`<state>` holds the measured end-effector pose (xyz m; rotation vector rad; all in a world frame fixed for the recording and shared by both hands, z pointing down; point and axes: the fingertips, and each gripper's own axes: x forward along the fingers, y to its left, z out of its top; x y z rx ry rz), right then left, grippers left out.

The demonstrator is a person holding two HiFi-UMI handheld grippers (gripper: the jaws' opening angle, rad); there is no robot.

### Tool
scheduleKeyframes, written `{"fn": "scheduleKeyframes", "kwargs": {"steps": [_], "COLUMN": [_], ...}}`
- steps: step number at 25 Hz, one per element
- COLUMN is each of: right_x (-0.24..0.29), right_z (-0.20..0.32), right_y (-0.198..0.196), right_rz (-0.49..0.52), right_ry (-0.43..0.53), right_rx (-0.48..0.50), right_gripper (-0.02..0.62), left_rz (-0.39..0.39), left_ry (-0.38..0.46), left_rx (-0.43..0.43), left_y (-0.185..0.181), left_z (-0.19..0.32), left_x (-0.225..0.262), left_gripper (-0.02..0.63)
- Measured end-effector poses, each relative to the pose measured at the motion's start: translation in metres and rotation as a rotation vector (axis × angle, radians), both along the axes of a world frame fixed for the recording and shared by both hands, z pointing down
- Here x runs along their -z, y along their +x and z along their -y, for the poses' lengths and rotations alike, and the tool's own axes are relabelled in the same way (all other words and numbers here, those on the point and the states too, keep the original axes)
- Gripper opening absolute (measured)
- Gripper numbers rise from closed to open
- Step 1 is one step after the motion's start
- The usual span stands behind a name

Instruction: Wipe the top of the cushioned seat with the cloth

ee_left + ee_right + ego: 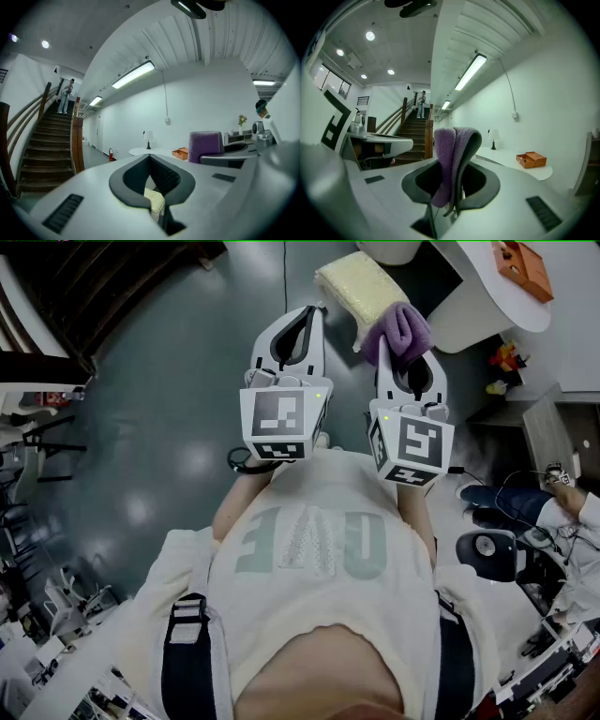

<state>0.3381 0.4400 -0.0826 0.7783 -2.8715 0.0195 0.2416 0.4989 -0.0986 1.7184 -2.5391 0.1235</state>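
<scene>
The cushioned seat is a pale yellow pad on the grey floor ahead of me, just beyond both grippers. A folded purple cloth sticks up from my right gripper, whose jaws are shut on it. In the right gripper view the cloth hangs folded between the jaws of the right gripper. My left gripper is held beside it, shut with nothing in it. In the left gripper view a sliver of the cushion shows through the gap behind the left gripper's tips, and the cloth stands to the right.
A white round table with an orange box stands right of the seat. A wooden staircase rises at the left, with a person on it. Another person's legs and an office chair are at the right.
</scene>
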Motion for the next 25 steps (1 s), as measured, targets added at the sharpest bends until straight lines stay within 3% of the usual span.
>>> {"fn": "scheduleKeyframes", "kwargs": {"steps": [14, 19, 25], "right_x": [-0.005, -0.009, -0.015], "right_z": [-0.01, -0.009, -0.005], "right_y": [-0.007, -0.018, -0.04], "right_rz": [-0.03, 0.004, -0.02], "right_ry": [0.003, -0.041, -0.015], "right_rx": [-0.012, -0.011, -0.04], "right_gripper": [0.095, 0.095, 0.095], "left_rz": [-0.011, -0.021, -0.023], "left_ry": [0.01, 0.011, 0.023], "left_rx": [0.005, 0.011, 0.005], "left_y": [-0.014, -0.031, -0.064], "left_z": [-0.012, -0.013, -0.018], "left_x": [-0.002, -0.006, -0.012], "left_gripper": [0.006, 0.006, 0.006]}}
